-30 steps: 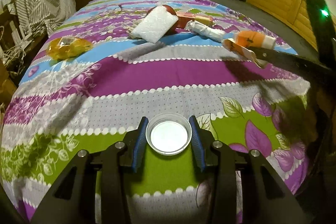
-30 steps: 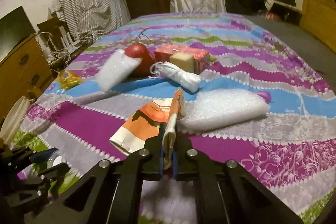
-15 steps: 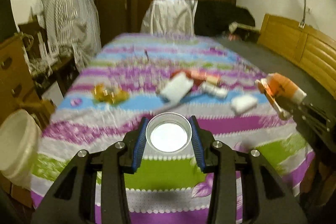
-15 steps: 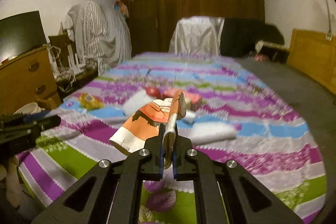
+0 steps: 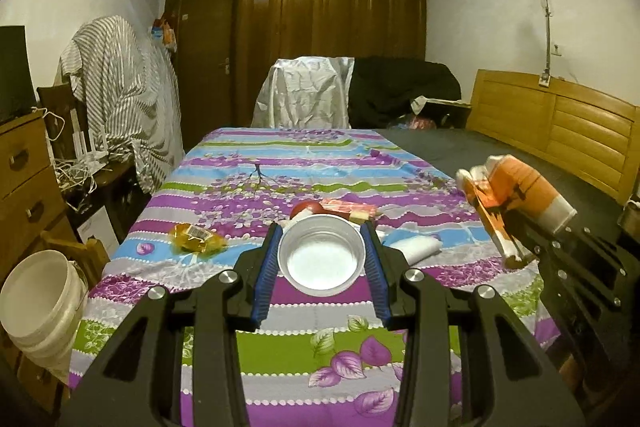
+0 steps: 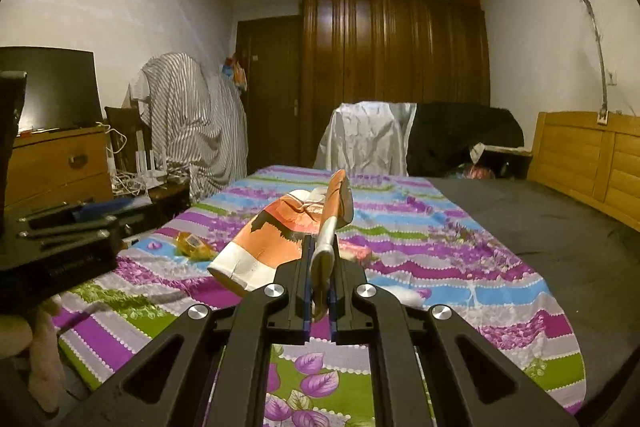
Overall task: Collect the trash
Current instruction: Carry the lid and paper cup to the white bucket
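Note:
My left gripper (image 5: 321,259) is shut on a small round plastic cup (image 5: 321,259), held up over the near end of the bed. My right gripper (image 6: 320,279) is shut on a flattened orange and white paper cup (image 6: 276,243), also lifted; it shows at the right of the left wrist view (image 5: 516,195). On the striped bedspread (image 5: 280,347) lie a yellow wrapper (image 5: 196,239), a red ball (image 5: 306,207), a pink carton (image 5: 352,207) and a white foam piece (image 5: 414,247).
A white bucket (image 5: 38,303) stands on the floor at the bed's left corner. A wooden dresser (image 5: 24,187) and cables are at left. A wooden headboard (image 5: 560,131) runs along the right. Draped chairs and a wardrobe stand at the far end.
Both grippers have lifted and drawn back from the bed with their cups; the view has risen from the bedspread to the whole room, and the bucket has come into view.

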Action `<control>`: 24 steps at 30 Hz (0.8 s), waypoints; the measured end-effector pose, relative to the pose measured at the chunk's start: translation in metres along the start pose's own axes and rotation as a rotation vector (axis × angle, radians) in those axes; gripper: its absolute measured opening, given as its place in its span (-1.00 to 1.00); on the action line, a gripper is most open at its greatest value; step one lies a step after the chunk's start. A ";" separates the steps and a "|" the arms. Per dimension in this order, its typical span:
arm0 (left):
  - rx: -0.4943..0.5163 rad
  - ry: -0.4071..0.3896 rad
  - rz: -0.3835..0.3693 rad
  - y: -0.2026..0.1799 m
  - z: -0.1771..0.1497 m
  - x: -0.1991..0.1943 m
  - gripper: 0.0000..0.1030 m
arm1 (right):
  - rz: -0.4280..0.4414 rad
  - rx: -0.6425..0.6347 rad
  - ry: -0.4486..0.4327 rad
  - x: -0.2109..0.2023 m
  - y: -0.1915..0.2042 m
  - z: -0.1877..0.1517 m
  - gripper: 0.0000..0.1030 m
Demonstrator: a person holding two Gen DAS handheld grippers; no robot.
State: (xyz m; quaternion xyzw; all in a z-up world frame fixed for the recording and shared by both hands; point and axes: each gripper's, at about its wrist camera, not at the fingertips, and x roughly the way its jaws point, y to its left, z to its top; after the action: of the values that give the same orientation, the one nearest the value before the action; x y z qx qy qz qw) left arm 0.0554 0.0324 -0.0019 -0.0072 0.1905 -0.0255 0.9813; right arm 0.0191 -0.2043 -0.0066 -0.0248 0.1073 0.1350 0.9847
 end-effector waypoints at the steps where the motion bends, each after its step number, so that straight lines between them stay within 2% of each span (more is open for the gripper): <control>1: 0.003 -0.003 -0.001 -0.001 0.000 -0.001 -0.26 | 0.000 0.000 -0.004 -0.003 0.001 0.002 -0.87; 14: 0.007 -0.012 0.000 0.002 0.001 -0.008 -0.26 | 0.002 -0.007 -0.004 -0.017 0.005 0.007 -0.87; 24: -0.009 -0.006 0.032 0.018 0.001 -0.011 -0.26 | 0.042 -0.023 0.004 0.000 0.008 0.017 -0.87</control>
State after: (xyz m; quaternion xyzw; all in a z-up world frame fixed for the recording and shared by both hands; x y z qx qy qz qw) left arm 0.0463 0.0506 0.0030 -0.0088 0.1879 -0.0090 0.9821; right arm 0.0202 -0.1948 0.0099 -0.0340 0.1084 0.1568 0.9811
